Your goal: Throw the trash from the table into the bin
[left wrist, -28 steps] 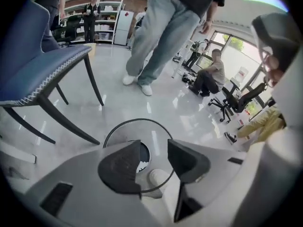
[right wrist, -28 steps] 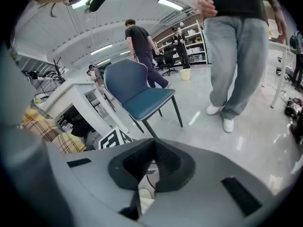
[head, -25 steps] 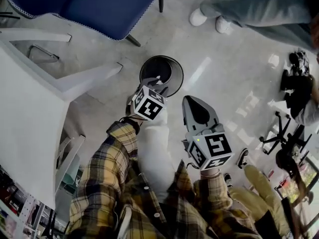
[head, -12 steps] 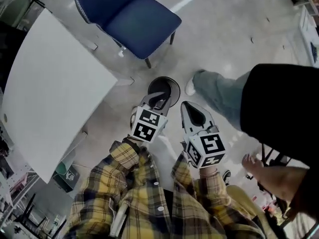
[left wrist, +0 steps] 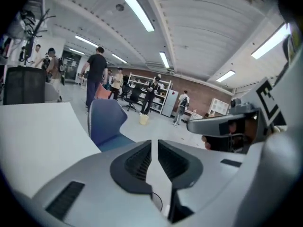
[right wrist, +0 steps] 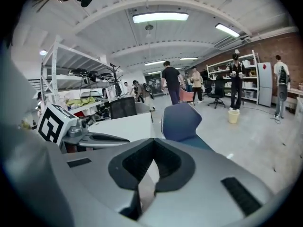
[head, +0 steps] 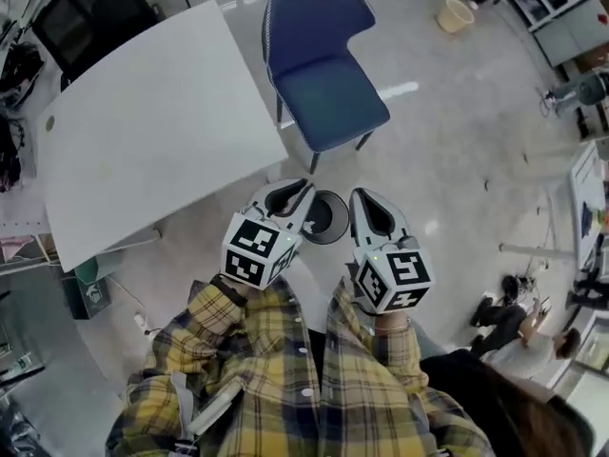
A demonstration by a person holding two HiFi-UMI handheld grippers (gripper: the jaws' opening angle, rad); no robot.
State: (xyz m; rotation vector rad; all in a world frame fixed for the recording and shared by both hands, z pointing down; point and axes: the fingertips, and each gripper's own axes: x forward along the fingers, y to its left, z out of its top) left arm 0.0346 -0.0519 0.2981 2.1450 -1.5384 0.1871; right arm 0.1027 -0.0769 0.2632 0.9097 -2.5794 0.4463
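Seen from above, 2 sleeves [head: 249, 350] of a yellow plaid shirt reach forward, each hand carrying a gripper with a marker cube on it. The left gripper [head: 295, 191] is closing; its ribbed pads [left wrist: 140, 161] stand a narrow slit apart, with nothing between them. The right gripper [head: 366, 203] has its tips pressed together, and it too holds nothing. Both are raised side by side, pointing slightly downward. Between them, down on the pale floor [head: 457, 141], sits the round dark bin [head: 326, 222]. Left of the bin stands a white desk [head: 143, 131], its near corner just beside the bin. Beyond is a blue chair [head: 324, 74], close to the desk edge. Farther off, a small yellow bucket [head: 455, 14] rests on the floor.
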